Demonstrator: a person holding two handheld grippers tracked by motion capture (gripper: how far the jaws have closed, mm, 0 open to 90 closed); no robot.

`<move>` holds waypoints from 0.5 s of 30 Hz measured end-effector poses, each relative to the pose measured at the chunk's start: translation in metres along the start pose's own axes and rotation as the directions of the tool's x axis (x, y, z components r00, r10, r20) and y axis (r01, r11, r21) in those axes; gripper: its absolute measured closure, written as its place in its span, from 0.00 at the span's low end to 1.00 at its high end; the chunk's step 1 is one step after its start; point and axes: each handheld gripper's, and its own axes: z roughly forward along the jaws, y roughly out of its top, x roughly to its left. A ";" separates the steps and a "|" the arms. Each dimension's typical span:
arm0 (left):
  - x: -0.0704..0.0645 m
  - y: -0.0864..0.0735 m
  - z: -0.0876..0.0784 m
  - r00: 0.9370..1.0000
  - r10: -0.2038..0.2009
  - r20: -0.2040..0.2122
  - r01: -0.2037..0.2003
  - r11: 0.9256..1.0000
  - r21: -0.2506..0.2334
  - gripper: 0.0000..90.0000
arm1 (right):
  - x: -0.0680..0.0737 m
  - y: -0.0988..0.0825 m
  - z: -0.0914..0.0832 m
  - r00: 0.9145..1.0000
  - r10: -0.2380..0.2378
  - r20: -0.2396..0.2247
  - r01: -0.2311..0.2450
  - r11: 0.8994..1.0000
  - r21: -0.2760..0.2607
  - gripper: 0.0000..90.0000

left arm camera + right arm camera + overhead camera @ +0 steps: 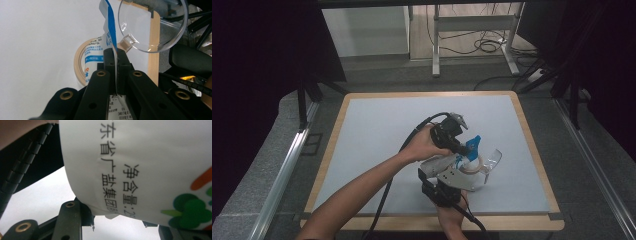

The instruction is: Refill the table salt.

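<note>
A white bag (438, 166) with blue and black print is held above the table between both grippers. My left gripper (464, 148) is shut on the bag's blue top strip (473, 144). In the left gripper view the jaws (116, 58) pinch that thin blue-and-white edge (110, 32). My right gripper (447, 177) comes in from the near edge and is shut on the bag's white body. In the right gripper view the printed bag (150, 157) sits between the jaws (117, 218).
A beige tape roll (473, 165) (78, 62) lies flat on the grey mat (377, 130) just behind the bag. A clear plastic round scoop (494, 159) (155, 27) rests beside it, toward the table's wooden right edge (532, 145). A black ribbed cable (20, 170) crosses close by.
</note>
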 end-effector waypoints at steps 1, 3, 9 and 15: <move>0.001 -0.001 -0.001 1.000 0.006 0.000 -0.006 1.000 0.004 1.00 | 0.000 0.000 0.001 1.000 -0.002 0.000 0.002 1.000 0.002 0.60; 0.001 -0.001 -0.001 1.000 0.005 -0.003 -0.005 1.000 0.004 1.00 | 0.001 -0.001 0.002 1.000 -0.007 0.003 0.007 1.000 0.005 0.60; 0.003 -0.002 -0.003 1.000 0.008 -0.013 -0.008 1.000 0.010 1.00 | 0.003 -0.003 0.007 1.000 -0.026 0.015 0.026 1.000 0.007 0.61; 0.004 -0.001 -0.006 1.000 0.011 -0.023 -0.011 1.000 0.016 1.00 | 0.004 -0.003 0.011 0.999 -0.033 0.024 0.033 0.999 0.009 0.61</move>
